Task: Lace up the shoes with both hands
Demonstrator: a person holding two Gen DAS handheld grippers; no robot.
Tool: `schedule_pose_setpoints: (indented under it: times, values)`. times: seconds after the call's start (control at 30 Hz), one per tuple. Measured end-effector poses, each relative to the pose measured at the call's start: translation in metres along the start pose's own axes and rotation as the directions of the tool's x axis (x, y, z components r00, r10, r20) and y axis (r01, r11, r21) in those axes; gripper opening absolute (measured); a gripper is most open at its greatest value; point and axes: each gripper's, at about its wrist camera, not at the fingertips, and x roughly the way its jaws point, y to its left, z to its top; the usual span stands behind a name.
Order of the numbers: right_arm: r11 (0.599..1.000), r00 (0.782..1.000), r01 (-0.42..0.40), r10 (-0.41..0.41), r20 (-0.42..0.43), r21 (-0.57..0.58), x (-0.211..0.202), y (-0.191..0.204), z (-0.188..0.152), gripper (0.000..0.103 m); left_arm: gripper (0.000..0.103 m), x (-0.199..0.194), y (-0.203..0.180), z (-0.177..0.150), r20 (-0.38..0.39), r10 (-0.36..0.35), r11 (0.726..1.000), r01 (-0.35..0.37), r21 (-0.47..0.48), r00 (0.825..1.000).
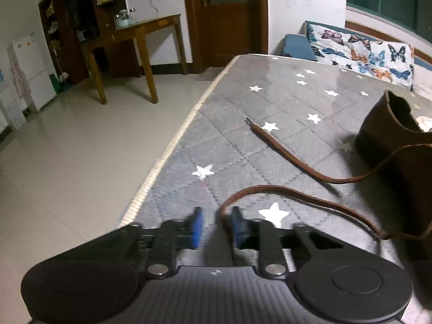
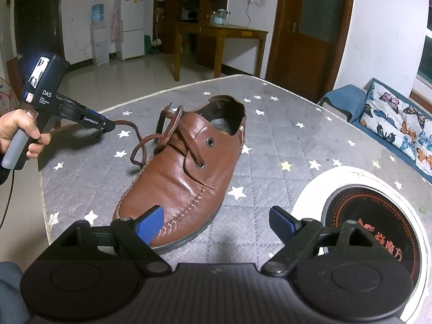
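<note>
Right gripper nearest, jaws wide apart, nothing between them, hovering just short of the shoe toe. Shoe sits mid-way across the star-print table, toe toward the camera. Progress, judging by eyelets: lace crosses the lower pair only; the upper eyelet on the shoe's near flap is empty, so most threading plus the knot remains. Beyond the shoe's far side, left gripper has its jaws nearly together with one lace end running between them; firm clamp or not, can't tell. Other lace end lies loose on the table past it.
</note>
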Motion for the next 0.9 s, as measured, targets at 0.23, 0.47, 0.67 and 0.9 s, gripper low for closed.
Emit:
schedule_pose_setpoints:
  times: [0.23, 0.47, 0.67, 0.9]
  values:
    - [1.0, 1.0, 0.001, 0.0, 0.024, -0.015, -0.005, 0.002, 0.003, 0.087, 0.012, -0.002, -0.008, -0.002, 0.01, -0.001, 1.0, 0.001, 0.021, 1.0]
    - [1.0, 0.999, -0.005, 0.007, 0.042, -0.028, -0.006, 0.004, 0.007, 0.086, 0.009, 0.0, -0.011, -0.001, 0.003, 0.008, 1.0, -0.008, -0.01, 1.0]
    - [0.998, 0.997, -0.055, 0.056, 0.058, -0.025, -0.008, 0.009, 0.009, 0.079, 0.008, -0.014, -0.01, -0.005, 0.028, -0.048, 0.994, 0.05, -0.094, 0.998]
    - [0.982, 0.981, -0.187, 0.188, 0.054, -0.026, -0.001, 0.026, 0.012, 0.064, 0.007, -0.054, -0.023, -0.01, 0.067, -0.244, 0.95, 0.253, -0.183, 0.967]
